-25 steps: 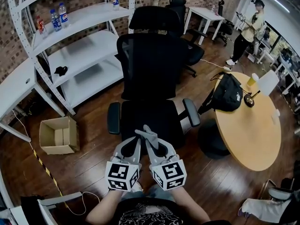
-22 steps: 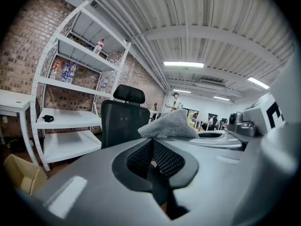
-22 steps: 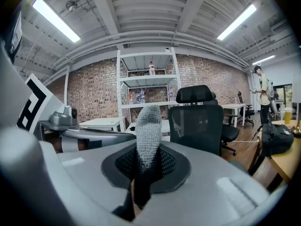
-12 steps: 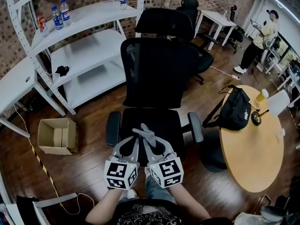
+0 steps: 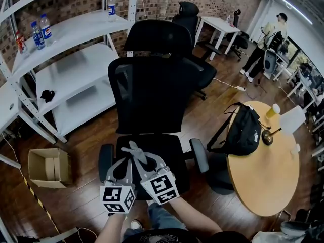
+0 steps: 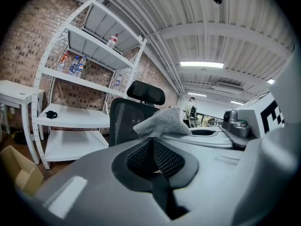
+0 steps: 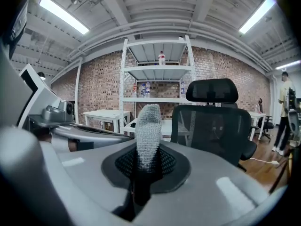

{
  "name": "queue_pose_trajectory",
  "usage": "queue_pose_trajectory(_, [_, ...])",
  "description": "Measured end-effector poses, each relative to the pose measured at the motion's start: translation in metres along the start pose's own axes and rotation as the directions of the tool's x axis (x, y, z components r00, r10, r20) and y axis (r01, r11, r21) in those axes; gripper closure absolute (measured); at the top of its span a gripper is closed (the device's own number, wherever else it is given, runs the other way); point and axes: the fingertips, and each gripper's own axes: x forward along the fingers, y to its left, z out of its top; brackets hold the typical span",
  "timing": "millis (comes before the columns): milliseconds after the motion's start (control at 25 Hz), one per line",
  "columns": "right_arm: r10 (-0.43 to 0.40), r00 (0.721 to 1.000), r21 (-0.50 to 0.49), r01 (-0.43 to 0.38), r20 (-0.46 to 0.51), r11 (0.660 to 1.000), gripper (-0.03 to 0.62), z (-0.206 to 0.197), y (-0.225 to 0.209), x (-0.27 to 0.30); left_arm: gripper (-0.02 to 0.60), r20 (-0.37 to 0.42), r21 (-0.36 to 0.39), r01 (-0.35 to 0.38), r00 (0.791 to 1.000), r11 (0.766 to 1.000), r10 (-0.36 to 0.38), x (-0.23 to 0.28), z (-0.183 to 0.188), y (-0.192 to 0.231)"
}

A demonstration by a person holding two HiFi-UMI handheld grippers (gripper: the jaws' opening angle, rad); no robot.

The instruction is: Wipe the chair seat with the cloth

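Note:
A black mesh office chair stands in the middle, its seat facing me and its backrest upright. Both grippers are held side by side over the seat's front edge. My right gripper is shut on a grey cloth, which sticks up out of its jaws. My left gripper sits close on its left, jaws shut with nothing between them. In the left gripper view the cloth shows just to the right, in front of the chair.
White metal shelves with bottles stand at the left, with a cardboard box on the wooden floor. A round wooden table carrying a black bag is at the right. A second chair and a person are behind.
The head view has swung, so the chair and grippers sit further left in the picture. Both grippers stay together above the seat's front, the cloth still held.

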Motion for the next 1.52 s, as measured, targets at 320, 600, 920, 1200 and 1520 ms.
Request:
queue_pose_trajectory(320, [0.038,0.999,-0.067,-0.04,-0.035,0.997,0.574,-0.031,-0.026,0.061,0.577,0.005,-0.04,-0.04,0.999,0.998,0.04,0.041,-0.022,0.035])
queue_pose_trajectory(600, [0.056,0.996,-0.082,-0.062,-0.066,0.995,0.574,-0.07,-0.053,0.1,0.577,0.002,-0.074,-0.08,0.997,0.994,0.08,0.072,-0.046,0.056])
queue_pose_trajectory(920, [0.104,0.985,-0.136,-0.124,-0.141,0.983,0.574,-0.131,-0.066,0.167,0.577,-0.022,-0.082,-0.114,0.993,0.99,0.112,0.097,-0.087,0.083])
queue_pose_trajectory(1200, [0.151,0.953,-0.208,-0.208,-0.262,0.956,0.574,-0.208,-0.077,0.233,0.581,-0.031,-0.095,-0.16,0.987,0.983,0.158,0.119,-0.129,0.104])
queue_pose_trajectory(1520, [0.155,0.895,-0.264,-0.283,-0.417,0.922,0.577,-0.297,-0.089,0.306,0.581,-0.084,-0.103,-0.175,0.983,0.979,0.166,0.128,-0.169,0.121])
